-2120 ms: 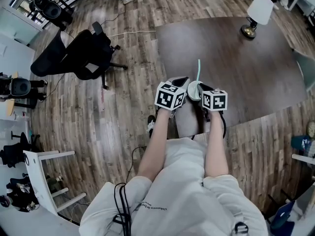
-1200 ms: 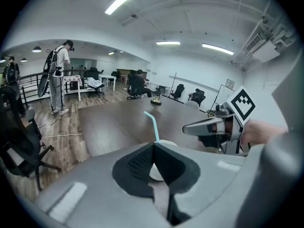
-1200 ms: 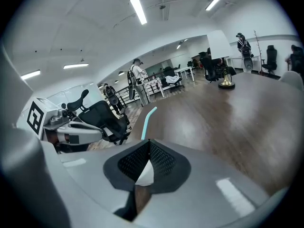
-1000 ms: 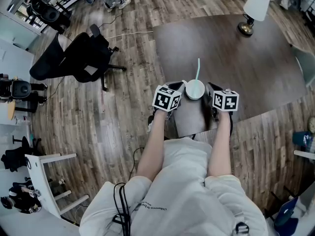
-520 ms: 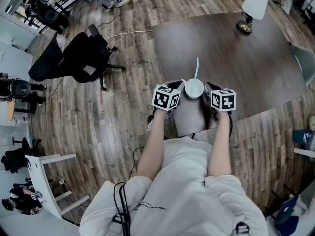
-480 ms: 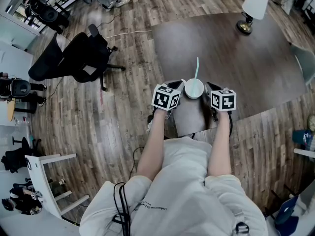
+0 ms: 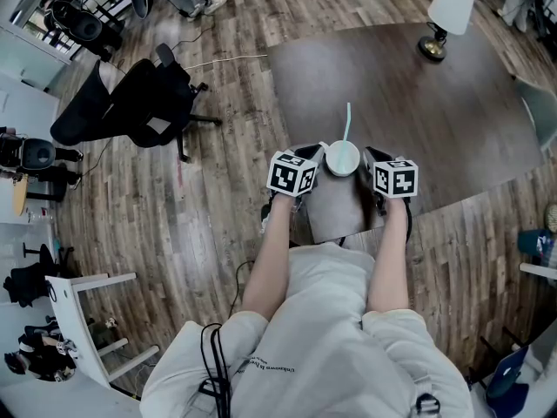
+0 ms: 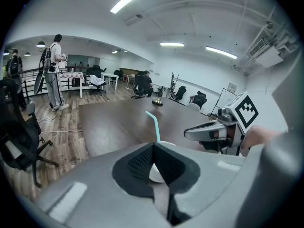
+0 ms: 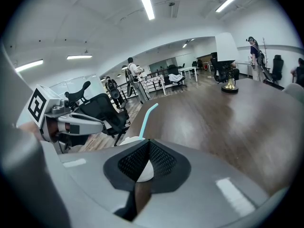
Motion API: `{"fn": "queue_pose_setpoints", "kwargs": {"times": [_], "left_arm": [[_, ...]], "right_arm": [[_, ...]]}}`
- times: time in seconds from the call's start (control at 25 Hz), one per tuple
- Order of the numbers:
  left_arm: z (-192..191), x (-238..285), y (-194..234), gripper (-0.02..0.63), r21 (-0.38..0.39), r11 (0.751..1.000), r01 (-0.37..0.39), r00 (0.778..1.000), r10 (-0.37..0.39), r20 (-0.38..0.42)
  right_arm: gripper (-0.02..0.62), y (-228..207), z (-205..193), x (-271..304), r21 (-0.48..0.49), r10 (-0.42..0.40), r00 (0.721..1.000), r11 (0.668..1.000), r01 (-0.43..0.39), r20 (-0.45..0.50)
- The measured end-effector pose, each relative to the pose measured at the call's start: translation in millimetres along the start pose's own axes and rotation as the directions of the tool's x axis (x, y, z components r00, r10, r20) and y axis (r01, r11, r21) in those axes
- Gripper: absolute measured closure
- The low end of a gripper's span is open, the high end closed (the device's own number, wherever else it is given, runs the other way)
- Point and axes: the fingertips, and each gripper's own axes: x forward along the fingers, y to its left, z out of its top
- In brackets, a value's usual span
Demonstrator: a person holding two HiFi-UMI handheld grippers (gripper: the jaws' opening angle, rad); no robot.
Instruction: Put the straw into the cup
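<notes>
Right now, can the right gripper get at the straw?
Probably yes: the straw stands clear above the cup just beside the right gripper, nothing between them. Its jaws are together, so they'd need opening first.

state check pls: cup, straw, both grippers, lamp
cup: upright on the table, near its edge, between the grippers.
straw: standing in the cup, tip bent.
left gripper: jaws together, empty.
right gripper: jaws together, empty.
lamp: upright at the table's far corner.
</notes>
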Motion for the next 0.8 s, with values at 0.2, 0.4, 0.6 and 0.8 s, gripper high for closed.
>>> {"fn": "queue_pose_setpoints", "kwargs": {"times": [0.2, 0.4, 0.6, 0.8], "left_arm": [[-1.4, 1.3, 0.4, 0.606, 0.002, 1.0, -0.002, 1.0, 0.002, -0.007], [-3.2, 2.3, -1.8, 0.606, 0.004, 1.0, -0.007, 1.0, 0.007, -0.016], [-4.2, 4.6, -2.1, 0.606, 0.007, 1.0, -0.005, 1.0, 0.005, -0.026], [-4.0, 7.3, -1.5, 0.606, 0.006, 1.0, -0.001, 1.0, 0.001, -0.031]], "right_arm": [[0.571, 0.0, 0.2, 1.2, -0.003, 0.001, 1.0, 1.0, -0.001, 0.0], [0.571, -2.2, -4.1, -0.7, 0.001, 0.008, 1.0, 1.0, -0.008, -0.007], [0.571, -5.0, -3.5, -0.4, 0.01, 0.006, 1.0, 1.0, -0.006, -0.004], [0.571, -4.8, -1.7, 1.8, 0.03, 0.01, 1.0, 1.0, -0.01, 0.002]]}}
